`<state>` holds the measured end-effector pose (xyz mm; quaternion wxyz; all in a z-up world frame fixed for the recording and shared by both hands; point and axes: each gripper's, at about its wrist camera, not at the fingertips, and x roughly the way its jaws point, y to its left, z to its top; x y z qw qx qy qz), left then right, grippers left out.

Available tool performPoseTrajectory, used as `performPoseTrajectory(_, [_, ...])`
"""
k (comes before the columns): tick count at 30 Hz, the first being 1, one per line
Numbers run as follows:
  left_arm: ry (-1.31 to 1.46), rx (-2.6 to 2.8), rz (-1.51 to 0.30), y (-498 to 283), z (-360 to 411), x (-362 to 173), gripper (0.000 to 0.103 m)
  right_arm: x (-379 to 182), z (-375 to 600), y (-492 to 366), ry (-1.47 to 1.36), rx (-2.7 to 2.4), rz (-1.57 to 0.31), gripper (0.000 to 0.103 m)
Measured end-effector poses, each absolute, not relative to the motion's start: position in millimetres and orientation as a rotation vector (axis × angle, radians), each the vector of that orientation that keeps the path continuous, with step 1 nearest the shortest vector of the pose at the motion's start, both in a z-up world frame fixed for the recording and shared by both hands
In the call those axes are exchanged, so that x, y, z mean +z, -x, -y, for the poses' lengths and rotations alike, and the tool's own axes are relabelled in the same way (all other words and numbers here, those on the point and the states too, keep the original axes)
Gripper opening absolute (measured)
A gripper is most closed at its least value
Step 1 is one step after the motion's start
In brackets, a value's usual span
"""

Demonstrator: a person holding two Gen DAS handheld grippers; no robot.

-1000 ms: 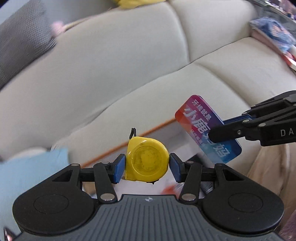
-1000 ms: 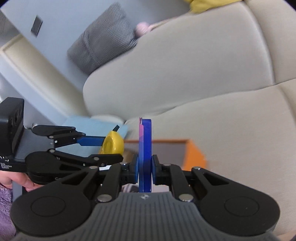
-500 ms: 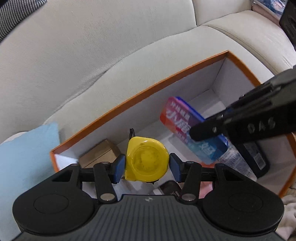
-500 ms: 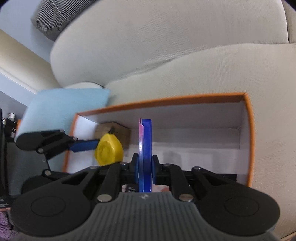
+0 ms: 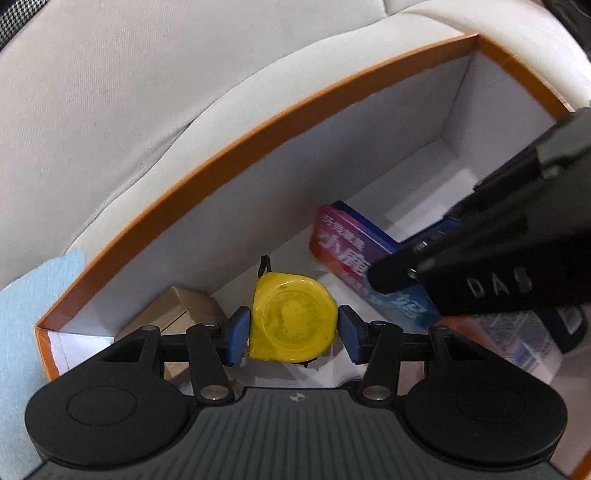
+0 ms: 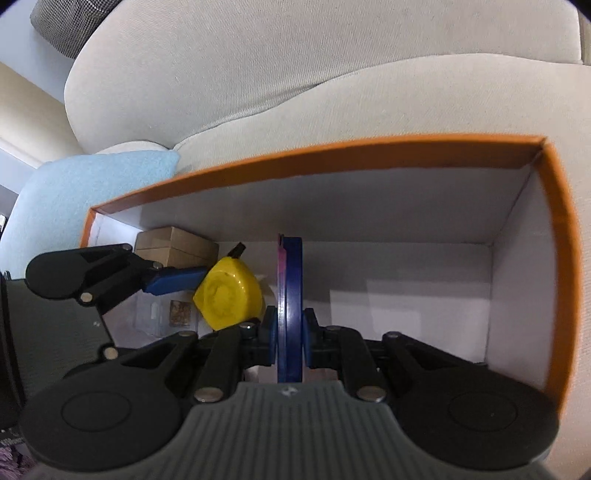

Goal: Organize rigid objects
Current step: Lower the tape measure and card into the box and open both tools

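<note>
Yellow tape measure [image 5: 293, 315] x1, blue tin [image 6: 290, 291] x1, orange box [image 6: 561, 258] x1

This is a home, most likely a living room. A cream fabric sofa [image 6: 332, 74] fills the upper part of both views, with a broad backrest and seat cushions parted by soft seams. A grey houndstooth cushion [image 6: 70, 22] rests at the sofa's top left, and a pale blue cushion [image 6: 74, 195] sits against its front. In the right wrist view a plain painted wall [image 6: 26, 110] shows at the left edge. An orange-rimmed cardboard box [image 5: 258, 129] with a white inside stands in front of the seat, holding household odds and ends such as a small brown carton [image 6: 173, 243]
</note>
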<state>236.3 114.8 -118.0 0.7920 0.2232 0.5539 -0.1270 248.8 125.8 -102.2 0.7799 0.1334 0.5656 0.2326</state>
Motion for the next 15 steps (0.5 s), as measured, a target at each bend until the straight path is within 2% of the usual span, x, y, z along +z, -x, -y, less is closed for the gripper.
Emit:
performPoseTrajectory(7, [-0.461,-0.258,-1.213,-238,-118,-123,0.059,-108,-138,-246,-0.222,0.489,-1.222,0.014])
performPoseTrajectory(15, [-0.416,-0.234,-1.175,-231,-126,-113,0.068,-101,-136,-241,-0.147,0.460,-1.205,0.020])
